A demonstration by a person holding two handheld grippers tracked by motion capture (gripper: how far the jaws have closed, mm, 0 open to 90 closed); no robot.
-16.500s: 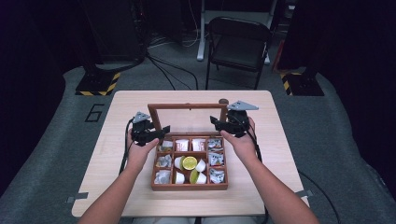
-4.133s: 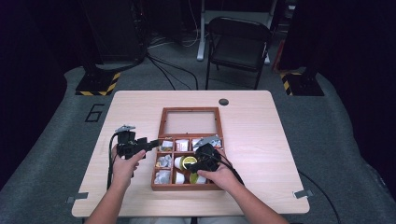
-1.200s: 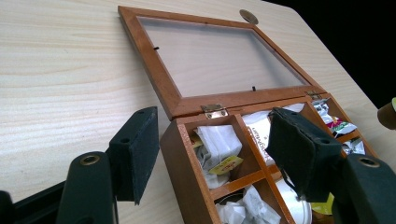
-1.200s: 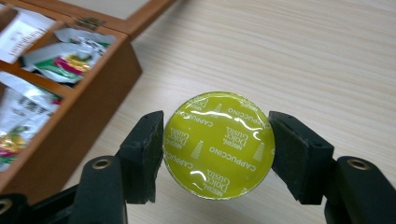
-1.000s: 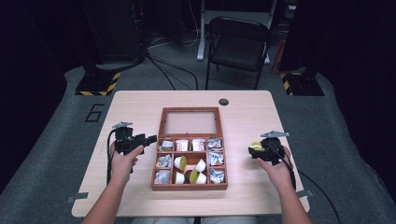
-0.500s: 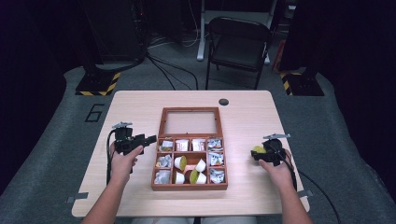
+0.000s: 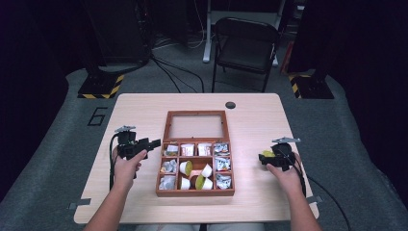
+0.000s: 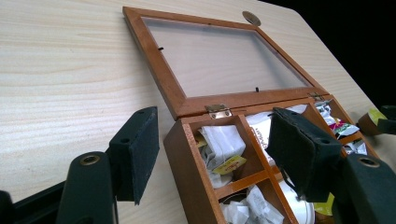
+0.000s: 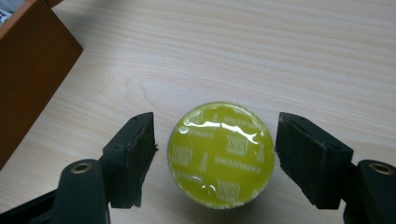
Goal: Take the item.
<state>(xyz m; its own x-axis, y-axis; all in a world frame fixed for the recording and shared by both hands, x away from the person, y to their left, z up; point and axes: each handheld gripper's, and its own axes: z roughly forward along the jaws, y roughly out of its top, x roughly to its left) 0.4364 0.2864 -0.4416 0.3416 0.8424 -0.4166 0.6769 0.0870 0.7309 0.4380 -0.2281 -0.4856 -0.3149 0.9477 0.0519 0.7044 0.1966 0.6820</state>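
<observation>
Straddling a round capsule with a yellow-green foil lid (image 9: pixel 220 155), the right claw (image 9: pixel 215 156) has its jaws apart, a sliver of bare wood showing between each black pad and the capsule's rim; the jaws have just been opening, and the capsule sits between them untouched. The capsule stands lid-up on the pale wooden counter (image 9: pixel 289 51), with white lettering printed across the foil. In the high view the right claw (image 7: pixel 269 157) is well to the right of the brown wooden compartment box (image 7: pixel 195 191), the capsule (image 7: pixel 268 153) a small yellow spot at its tip. A brown corner of the box (image 9: pixel 28 70) shows at the upper left of the right gripper view.

Left claw (image 8: pixel 212 154): jaws apart, nothing pressed between the pads. One pad hangs over the counter just outside the box's wall (image 8: pixel 187 172), the other over the compartments; whether either touches the wood is hard to tell. In the high view the left claw (image 7: pixel 155 143) points at the box's upper left corner.

Box: glass-paned lid (image 7: pixel 195 126) laid open flat behind it. Compartments hold white paper sachets (image 8: pixel 222 144), foil packets (image 7: pixel 222 165) and more capsules (image 7: pixel 195 175).
</observation>
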